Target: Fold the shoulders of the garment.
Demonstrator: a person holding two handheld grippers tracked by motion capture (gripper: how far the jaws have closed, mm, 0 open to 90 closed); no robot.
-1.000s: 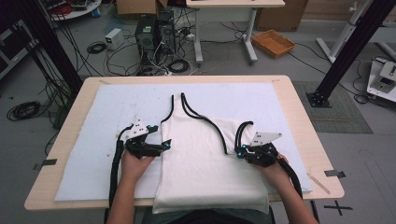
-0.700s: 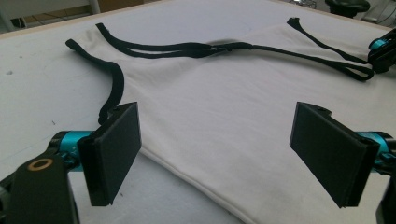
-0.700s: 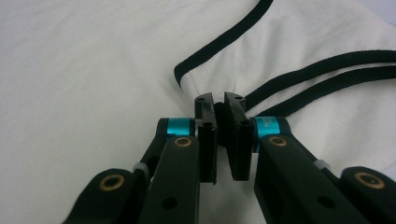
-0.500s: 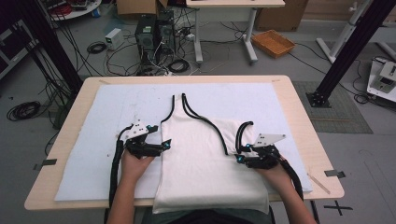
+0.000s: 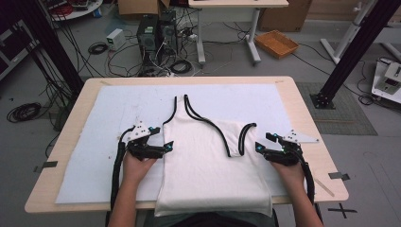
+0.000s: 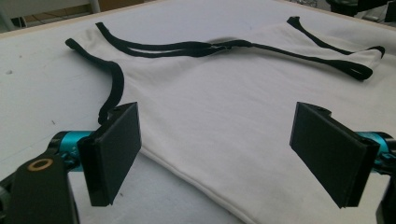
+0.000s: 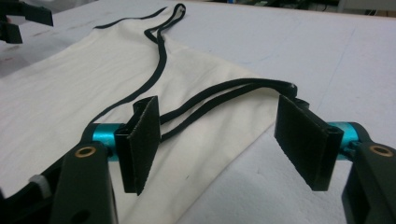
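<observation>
High view: right gripper open beside tank top.

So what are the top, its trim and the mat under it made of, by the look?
Top: a soft off-white knit, probably cotton jersey; matte, lying limp with shallow wrinkles. Trim: a black fabric binding, perhaps ribbed or elastic; it curls in narrow bands at the straps. Mat: a pale grey-white sheet, possibly felt or foam; dull, with small specks, too fine to tell further.

Right gripper jaws just opened wide, black-trimmed white tank top strap lying free between them
</observation>
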